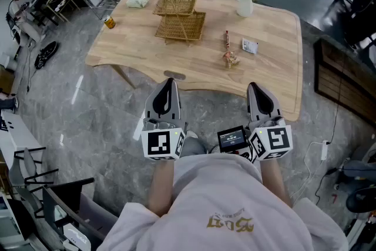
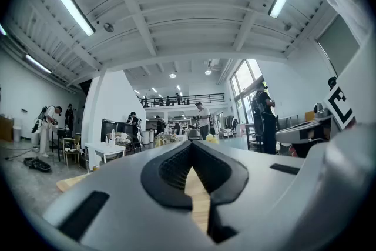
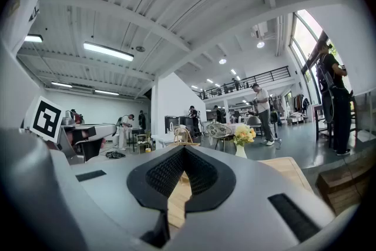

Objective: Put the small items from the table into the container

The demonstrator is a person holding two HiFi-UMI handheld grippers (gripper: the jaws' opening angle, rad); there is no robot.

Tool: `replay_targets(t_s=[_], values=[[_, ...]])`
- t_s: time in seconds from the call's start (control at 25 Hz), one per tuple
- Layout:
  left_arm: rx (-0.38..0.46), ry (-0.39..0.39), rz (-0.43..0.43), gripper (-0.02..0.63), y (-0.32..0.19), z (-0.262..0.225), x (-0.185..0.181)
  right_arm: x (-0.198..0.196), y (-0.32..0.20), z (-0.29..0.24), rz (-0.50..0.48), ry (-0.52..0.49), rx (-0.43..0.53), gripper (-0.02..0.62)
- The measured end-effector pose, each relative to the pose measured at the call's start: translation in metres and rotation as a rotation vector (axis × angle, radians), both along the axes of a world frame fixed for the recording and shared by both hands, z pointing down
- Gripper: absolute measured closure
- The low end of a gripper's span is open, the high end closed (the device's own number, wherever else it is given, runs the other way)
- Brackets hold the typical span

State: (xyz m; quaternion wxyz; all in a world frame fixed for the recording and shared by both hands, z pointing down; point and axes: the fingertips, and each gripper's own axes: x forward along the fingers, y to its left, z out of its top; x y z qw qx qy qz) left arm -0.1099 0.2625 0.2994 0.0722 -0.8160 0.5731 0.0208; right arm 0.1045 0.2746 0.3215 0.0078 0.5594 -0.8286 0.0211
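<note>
A wicker basket with a handle stands at the far side of the wooden table, and a flat wicker tray lies just in front of it. Small items lie to the right: a thin brown stick, a small tan lump and a white packet. A pale green packet lies left of the basket. My left gripper and right gripper hover side by side before the near table edge. Both are shut and hold nothing.
A white vase of yellow flowers stands at the far right of the table. A can sits on the grey floor by the table's left corner. Chairs, other tables and several people fill the room beyond.
</note>
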Motion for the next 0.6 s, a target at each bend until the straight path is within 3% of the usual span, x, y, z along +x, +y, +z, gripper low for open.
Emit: replay_targets(t_s=[0.6], values=[[0.0,-0.028,0.003,0.601,0.001,0.001,0.012,0.016,0.001,0.001,0.016,-0.021,0.008,0.575]])
